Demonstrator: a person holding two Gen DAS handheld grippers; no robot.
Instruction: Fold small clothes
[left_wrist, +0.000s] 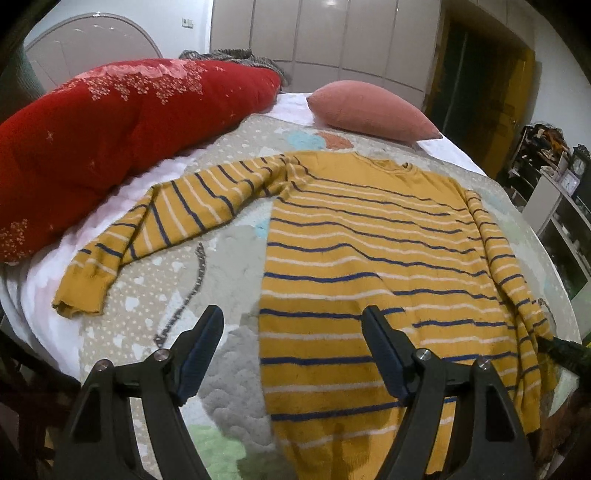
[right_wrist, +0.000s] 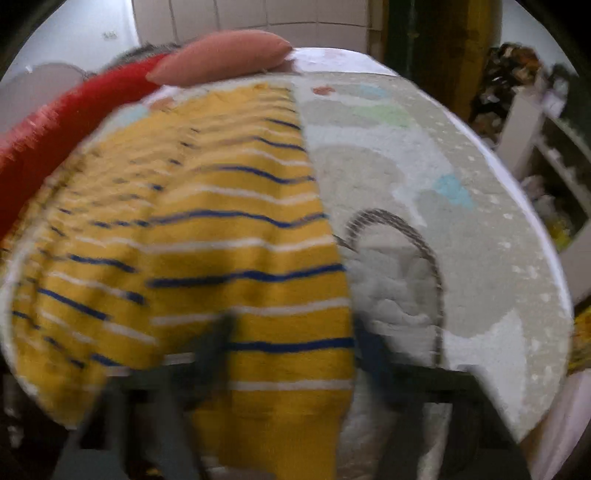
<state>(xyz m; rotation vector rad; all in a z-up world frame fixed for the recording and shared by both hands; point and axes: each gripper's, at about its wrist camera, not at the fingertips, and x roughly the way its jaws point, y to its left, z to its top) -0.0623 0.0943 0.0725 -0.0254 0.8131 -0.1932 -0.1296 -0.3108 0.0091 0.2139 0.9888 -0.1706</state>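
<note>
Yellow striped sweater (left_wrist: 369, 258), right hand-held gripper (right_wrist: 291, 350) seemingly blurred

Mustard sweater (left_wrist: 369, 258) (navy, white stripes)

right wrist view: smeared throughout | black two-finger right gripper (right_wrist: 291, 354): ghosted, jaw state unreadable | mustard-yellow knit sweater with blue and white stripes (left_wrist: 369, 266): hem cut off by bottom edge, right cuff hidden | cluttered white shelving (left_wrist: 554, 206): contents too small to tell
</note>
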